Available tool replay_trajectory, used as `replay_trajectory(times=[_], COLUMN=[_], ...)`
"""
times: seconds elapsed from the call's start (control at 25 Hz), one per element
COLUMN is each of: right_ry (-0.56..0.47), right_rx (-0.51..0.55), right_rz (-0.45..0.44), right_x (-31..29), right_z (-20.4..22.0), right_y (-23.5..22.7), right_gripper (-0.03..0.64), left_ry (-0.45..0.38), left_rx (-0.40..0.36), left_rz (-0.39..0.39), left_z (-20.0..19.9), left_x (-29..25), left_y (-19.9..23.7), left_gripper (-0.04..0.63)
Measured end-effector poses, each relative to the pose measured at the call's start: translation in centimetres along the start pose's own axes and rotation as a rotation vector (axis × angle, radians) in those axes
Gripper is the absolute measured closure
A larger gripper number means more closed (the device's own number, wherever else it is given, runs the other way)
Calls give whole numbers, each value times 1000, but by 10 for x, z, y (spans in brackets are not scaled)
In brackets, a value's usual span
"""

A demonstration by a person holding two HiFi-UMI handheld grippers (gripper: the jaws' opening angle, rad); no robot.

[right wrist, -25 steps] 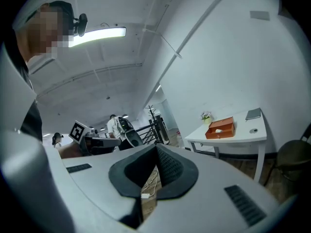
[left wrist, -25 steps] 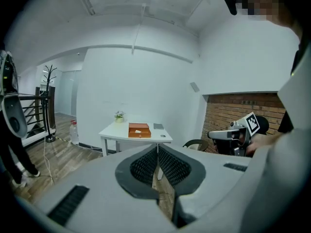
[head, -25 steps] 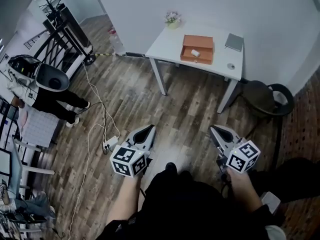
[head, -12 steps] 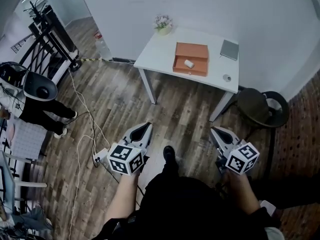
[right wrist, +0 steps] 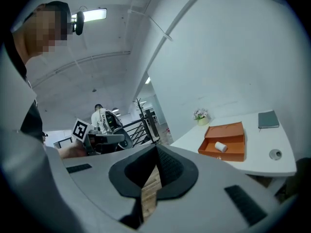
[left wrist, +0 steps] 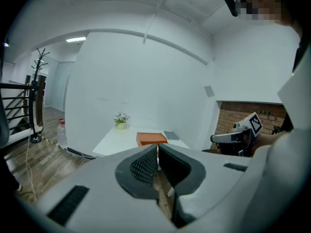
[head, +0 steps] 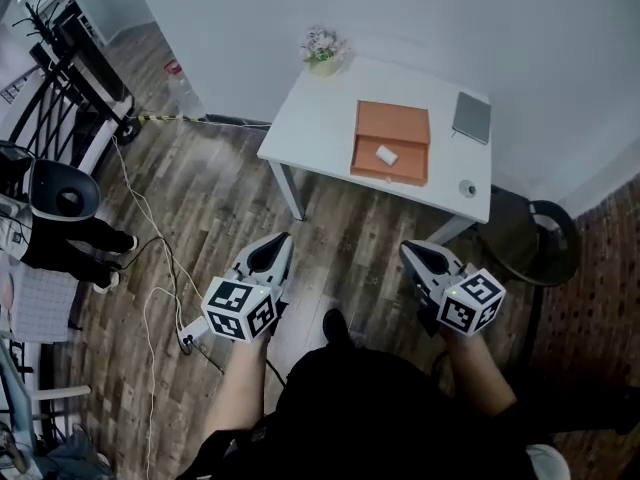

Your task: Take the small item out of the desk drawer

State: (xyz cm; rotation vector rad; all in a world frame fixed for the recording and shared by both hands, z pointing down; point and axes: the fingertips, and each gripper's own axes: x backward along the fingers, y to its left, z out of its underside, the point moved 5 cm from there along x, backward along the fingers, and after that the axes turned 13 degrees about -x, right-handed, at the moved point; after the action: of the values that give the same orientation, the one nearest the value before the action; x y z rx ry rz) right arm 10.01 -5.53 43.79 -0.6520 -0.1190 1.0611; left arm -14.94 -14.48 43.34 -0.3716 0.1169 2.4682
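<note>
Small white roll lies in the open orange drawer, which sits on top of the white desk, far centre of the scene. Both grippers are well apart from it, held low on the near side over the wood floor, nowhere close to the desk.

From the right gripper the roll is straight off to the far side and a bit left. From the left gripper it is far and clearly to the right. Right one is nearer, so it looks like the better pick for the reach. The roll's long axis runs slantwise, far-left to near-right, so the jaws would need to cross it.

Left gripper view: jaws together, only a thin slit, nothing in them. Right gripper view: jaws clenched, empty, with the drawer and roll showing off to their right. Jaws need opening before any grasp. Approach barely begun, roll untouched.
</note>
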Motion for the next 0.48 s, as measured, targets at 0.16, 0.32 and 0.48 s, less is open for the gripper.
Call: replay_trajectory(times=[0.16, 0.32, 0.48], right_ry=[-10, 23, 19], right_rx=[8, -23, -64], right_rz=[-2, 23, 8], right_x=[-37, -48, -67], right_z=[-21, -28, -48], right_y=[-13, -39, -76], right_gripper=[614, 614, 614], left_ry=[22, 46, 67], left_rx=[-7, 0, -9], left_rz=[20, 67, 83], left_z=[-5, -11, -20], left_x=[-40, -75, -115], left_y=[33, 34, 35], left_gripper=[578, 578, 578])
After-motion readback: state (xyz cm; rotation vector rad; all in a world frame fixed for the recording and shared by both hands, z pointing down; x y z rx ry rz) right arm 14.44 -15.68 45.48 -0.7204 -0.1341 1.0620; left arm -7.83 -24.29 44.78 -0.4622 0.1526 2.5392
